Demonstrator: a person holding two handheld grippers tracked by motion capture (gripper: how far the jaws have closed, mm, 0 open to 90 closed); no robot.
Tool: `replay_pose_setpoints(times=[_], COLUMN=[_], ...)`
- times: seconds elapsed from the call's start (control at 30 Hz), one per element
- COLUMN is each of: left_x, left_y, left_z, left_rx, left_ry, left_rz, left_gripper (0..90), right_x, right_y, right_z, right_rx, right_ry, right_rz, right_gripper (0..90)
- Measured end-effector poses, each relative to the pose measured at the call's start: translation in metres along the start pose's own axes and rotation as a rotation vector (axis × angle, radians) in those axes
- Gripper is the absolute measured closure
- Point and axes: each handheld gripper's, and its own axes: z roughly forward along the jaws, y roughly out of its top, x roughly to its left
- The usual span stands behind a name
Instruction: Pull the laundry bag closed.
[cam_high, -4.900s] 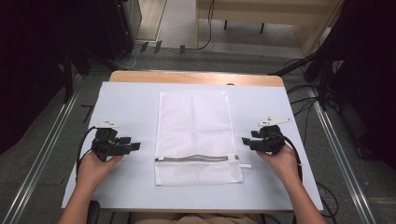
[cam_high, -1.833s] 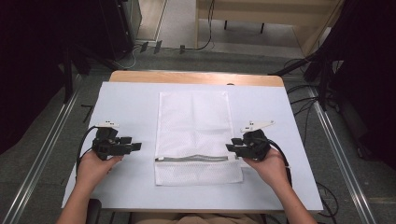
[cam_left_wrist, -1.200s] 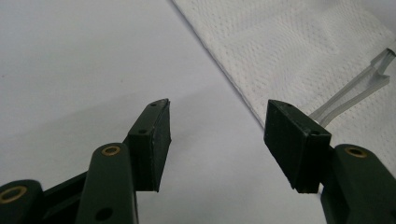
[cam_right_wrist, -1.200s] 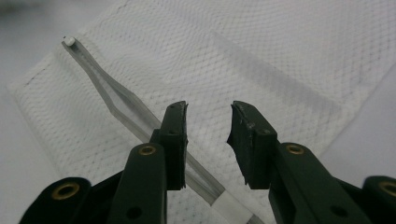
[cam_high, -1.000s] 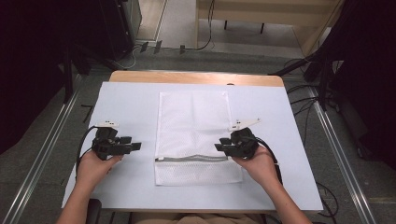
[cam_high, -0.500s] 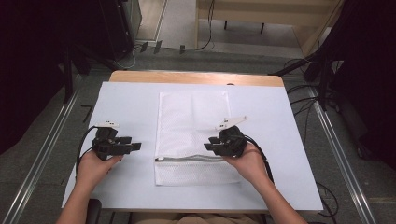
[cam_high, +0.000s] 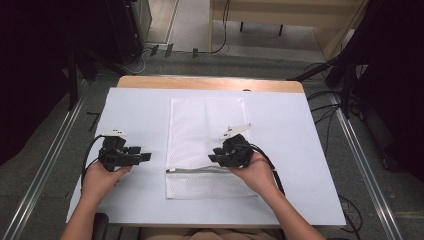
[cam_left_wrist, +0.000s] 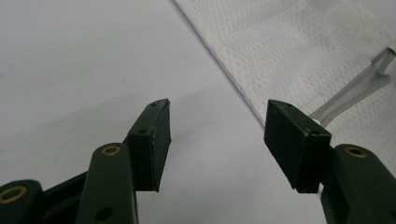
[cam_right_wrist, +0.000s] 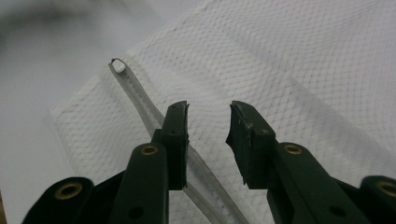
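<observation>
In the high view, the right gripper (cam_high: 216, 155) and hand (cam_high: 255, 172) cover the middle of the mesh bag's (cam_high: 205, 125) zipper (cam_high: 192, 170), and the jaws look too small to judge. The right gripper view cuts the zipper (cam_right_wrist: 140, 100) off at the bottom edge; its far corner blurs. The left gripper view crops the bag (cam_left_wrist: 299, 51) at top and right.

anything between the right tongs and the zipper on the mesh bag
Nothing visible. The right tongs are open just above the mesh bag, with the zipper running under one jaw and bare mesh in the gap. The left tongs sit off to the bag's side.
</observation>
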Motion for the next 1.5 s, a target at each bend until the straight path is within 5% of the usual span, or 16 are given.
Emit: replay_pose_setpoints(times=[1.5], left_x=[0.001], left_y=[0.000], left_z=[-0.001], left_rx=[-0.002], left_ry=[-0.002], left_rz=[0.001], left_gripper=[41.6], right_x=[0.028], right_y=[0.028], right_z=[0.043], right_rx=[0.033], right_ry=[0.090], right_rz=[-0.027], right_gripper=[74.5])
